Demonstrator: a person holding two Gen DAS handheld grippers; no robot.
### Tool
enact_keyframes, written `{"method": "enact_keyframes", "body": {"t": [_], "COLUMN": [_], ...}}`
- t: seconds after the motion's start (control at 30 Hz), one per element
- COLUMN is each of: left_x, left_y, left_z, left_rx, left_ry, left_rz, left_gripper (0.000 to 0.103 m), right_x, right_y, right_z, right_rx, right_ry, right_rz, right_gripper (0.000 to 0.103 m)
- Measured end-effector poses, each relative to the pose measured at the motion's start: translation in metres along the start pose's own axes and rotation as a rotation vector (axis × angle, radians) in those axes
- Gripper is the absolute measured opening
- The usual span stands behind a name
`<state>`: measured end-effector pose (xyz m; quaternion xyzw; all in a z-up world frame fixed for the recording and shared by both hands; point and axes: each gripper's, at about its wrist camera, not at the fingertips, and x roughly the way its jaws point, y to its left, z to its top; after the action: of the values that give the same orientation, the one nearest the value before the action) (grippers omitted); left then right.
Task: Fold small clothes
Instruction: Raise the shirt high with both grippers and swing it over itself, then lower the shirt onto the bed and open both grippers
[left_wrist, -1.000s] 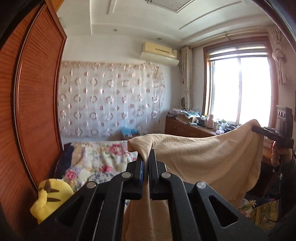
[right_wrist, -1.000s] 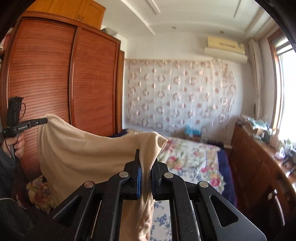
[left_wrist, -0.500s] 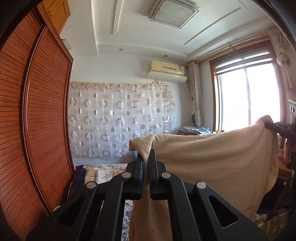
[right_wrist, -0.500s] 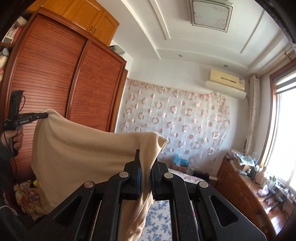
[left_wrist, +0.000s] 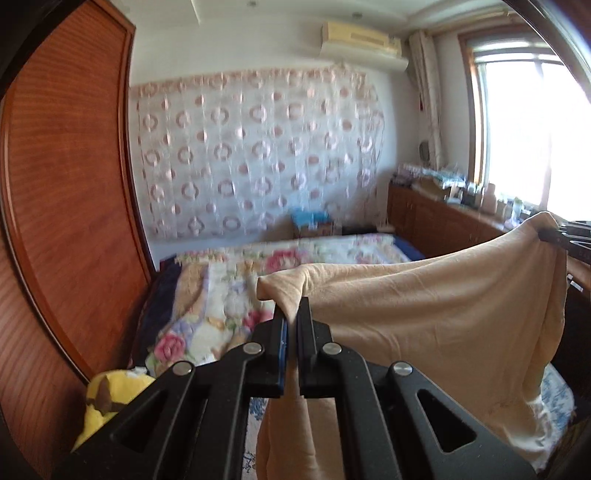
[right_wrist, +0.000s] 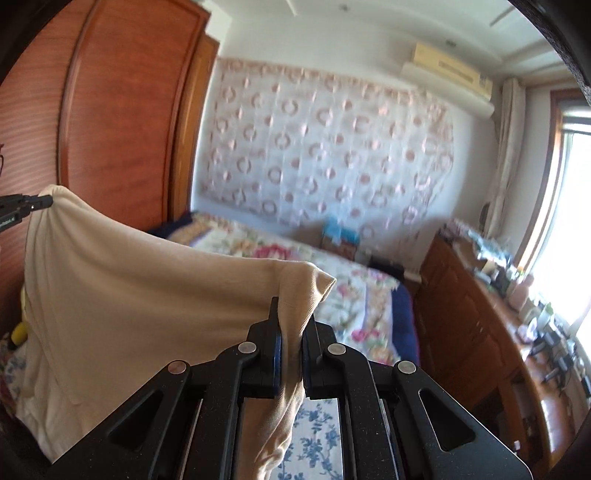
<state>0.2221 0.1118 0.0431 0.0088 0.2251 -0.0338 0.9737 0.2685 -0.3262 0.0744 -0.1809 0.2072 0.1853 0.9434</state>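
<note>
Left wrist view: the left gripper (left_wrist: 291, 314) is clamped on one corner of the beige cloth (left_wrist: 424, 314), which stretches rightward to the right gripper (right_wrist: 291, 317), pinching the other corner. Beyond and below lies the floral bed (left_wrist: 229, 295).

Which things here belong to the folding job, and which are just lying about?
In the job:
- beige garment
- left gripper, shut on one corner
- right gripper, shut on the other corner
- bed, below the garment

Lying about:
- yellow plush toy
- wardrobe
- blue box
- air conditioner
- dresser clutter
</note>
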Motion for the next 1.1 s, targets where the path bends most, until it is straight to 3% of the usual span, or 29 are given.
{"method": "enact_keyframes", "body": {"t": [0.1,0.23,0.53,0.8,1.0,1.07,1.1], "left_x": [0.052,0.090,0.164,0.192,0.196,0.189,0.184], "left_y": [0.000,-0.003,0.005,0.010,0.013,0.013,0.013], "left_z": [-0.030,-0.052,-0.061,-0.075,-0.073,-0.071,-0.070], "left_rx": [-0.005,-0.018,-0.007,0.009,0.016,0.020,0.019], "left_ry": [0.082,0.149,0.247,0.317,0.331,0.324,0.321], "left_rz": [0.005,0.005,-0.004,-0.021,-0.034,-0.033,-0.040], "left_gripper": [0.001,0.001,0.001,0.001,0.003,0.013,0.026], "right_x": [0.059,0.119,0.225,0.279,0.286,0.284,0.281], "right_y": [0.002,-0.001,-0.010,-0.010,-0.015,-0.014,-0.015], "right_z": [-0.029,-0.057,-0.087,-0.112,-0.119,-0.116,-0.115], "right_rx": [0.006,0.040,0.034,0.051,0.077,0.080,0.080], "right_ry": [0.070,0.143,0.271,0.341,0.352,0.345,0.342], "right_rz": [0.015,0.035,0.062,0.104,0.120,0.118,0.108], "right_gripper": [0.005,0.005,0.006,0.006,0.007,0.013,0.018]}}
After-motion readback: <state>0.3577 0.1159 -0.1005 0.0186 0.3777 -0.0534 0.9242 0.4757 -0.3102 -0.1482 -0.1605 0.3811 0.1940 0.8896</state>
